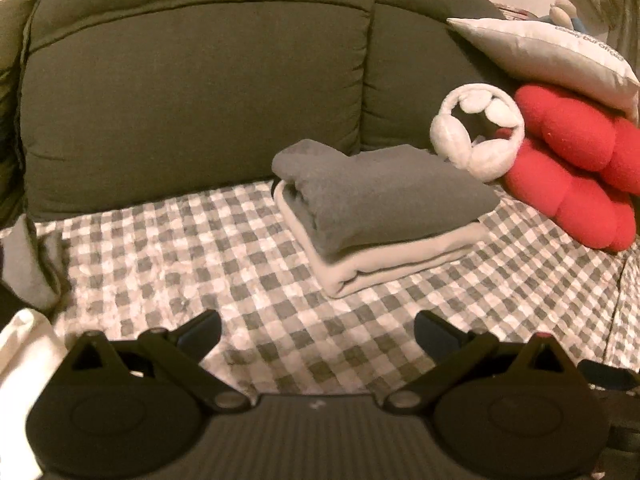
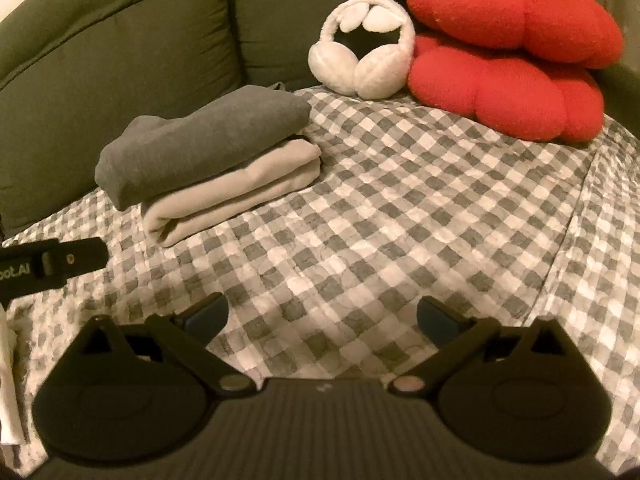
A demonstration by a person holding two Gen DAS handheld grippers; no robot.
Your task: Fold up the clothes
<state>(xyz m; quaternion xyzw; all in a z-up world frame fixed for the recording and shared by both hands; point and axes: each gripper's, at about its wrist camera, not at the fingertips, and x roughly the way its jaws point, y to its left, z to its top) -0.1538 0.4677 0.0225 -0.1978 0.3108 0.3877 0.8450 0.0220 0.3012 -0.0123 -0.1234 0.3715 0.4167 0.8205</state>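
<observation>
Checked grey-and-white quilt (image 1: 168, 264) covers the sofa; folded dark grey garment (image 1: 384, 192) sits atop folded pale beige garment (image 1: 400, 264). Soft, limp, light: pinch edges. Left gripper (image 1: 316, 330) and right gripper (image 2: 322, 314) both spread, empty.

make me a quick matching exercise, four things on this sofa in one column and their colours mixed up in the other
Things:
1. top folded garment
2. bottom folded garment
3. earmuffs
4. flower-shaped cushion

Colours:
A. red
B. white
C. dark grey
D. light beige

Pairs: 1-C, 2-D, 3-B, 4-A
</observation>
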